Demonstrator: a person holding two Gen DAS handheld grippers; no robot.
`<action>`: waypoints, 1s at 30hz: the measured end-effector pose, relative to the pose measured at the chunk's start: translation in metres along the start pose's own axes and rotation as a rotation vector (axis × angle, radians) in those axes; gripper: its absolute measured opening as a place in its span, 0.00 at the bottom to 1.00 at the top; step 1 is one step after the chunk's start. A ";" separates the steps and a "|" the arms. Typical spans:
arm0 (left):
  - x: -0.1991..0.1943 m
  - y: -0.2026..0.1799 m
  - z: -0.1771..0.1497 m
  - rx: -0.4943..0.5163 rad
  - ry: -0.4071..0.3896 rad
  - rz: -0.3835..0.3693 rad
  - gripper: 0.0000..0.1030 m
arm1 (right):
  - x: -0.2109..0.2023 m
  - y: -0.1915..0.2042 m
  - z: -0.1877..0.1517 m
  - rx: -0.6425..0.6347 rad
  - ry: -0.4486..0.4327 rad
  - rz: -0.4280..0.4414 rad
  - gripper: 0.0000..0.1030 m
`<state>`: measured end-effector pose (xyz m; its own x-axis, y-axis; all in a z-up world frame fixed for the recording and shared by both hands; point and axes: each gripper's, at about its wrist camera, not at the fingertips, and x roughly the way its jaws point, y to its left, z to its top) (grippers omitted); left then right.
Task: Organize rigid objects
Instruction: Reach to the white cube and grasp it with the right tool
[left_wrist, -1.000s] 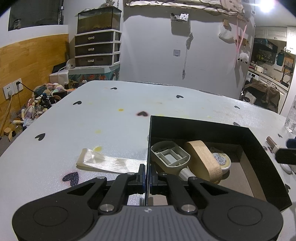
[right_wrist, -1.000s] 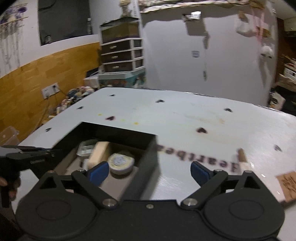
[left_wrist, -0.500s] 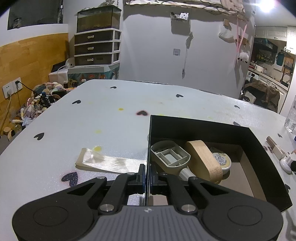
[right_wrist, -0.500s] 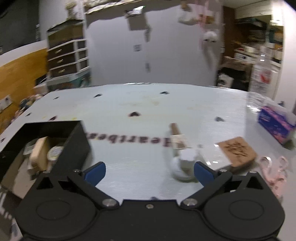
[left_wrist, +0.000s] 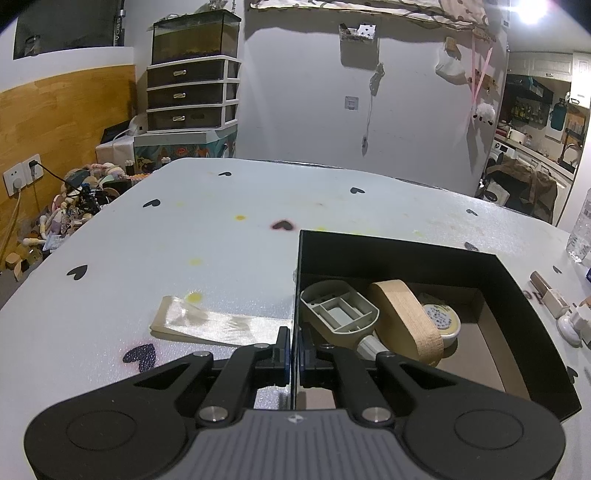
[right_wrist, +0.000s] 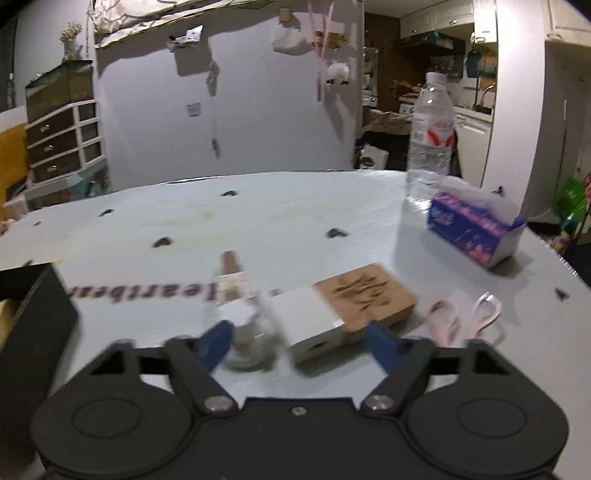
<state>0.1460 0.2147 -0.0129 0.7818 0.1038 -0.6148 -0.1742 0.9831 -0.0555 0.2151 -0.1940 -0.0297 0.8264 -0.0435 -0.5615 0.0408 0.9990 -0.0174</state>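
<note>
- The left gripper, at the lower centre of the left wrist view, has its jaws clenched on the near left wall of the black box, one finger outside and one inside.
- The black box fills the lower right of that view. Left to right it holds a grey plastic handle-shaped piece, a wooden oval block on edge, and a round tin.
- The grey piece's long axis runs from upper left to lower right, its stem toward the near wall.
- In the right wrist view, blurred, the right gripper sits at lower centre, jaws closing; between them lie a white round-based piece and a white rectangular block, neither yet pressed.
- The white block's long axis runs from upper left to lower right.
- A wooden stamp block touches its right end.
- Farther right are pink clips, a tissue pack and a water bottle.
</note>
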 end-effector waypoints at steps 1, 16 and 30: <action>0.000 0.000 0.000 -0.002 -0.001 -0.001 0.04 | 0.003 -0.003 0.002 -0.014 -0.001 -0.003 0.60; -0.001 -0.001 -0.001 -0.007 -0.006 -0.005 0.04 | 0.035 0.006 0.007 -0.196 0.083 0.115 0.45; -0.002 0.000 0.000 -0.008 -0.009 -0.007 0.04 | 0.030 0.024 0.013 -0.203 0.170 0.165 0.47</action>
<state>0.1438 0.2146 -0.0118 0.7882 0.0984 -0.6075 -0.1738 0.9825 -0.0664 0.2478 -0.1714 -0.0364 0.7059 0.1040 -0.7006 -0.2133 0.9745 -0.0702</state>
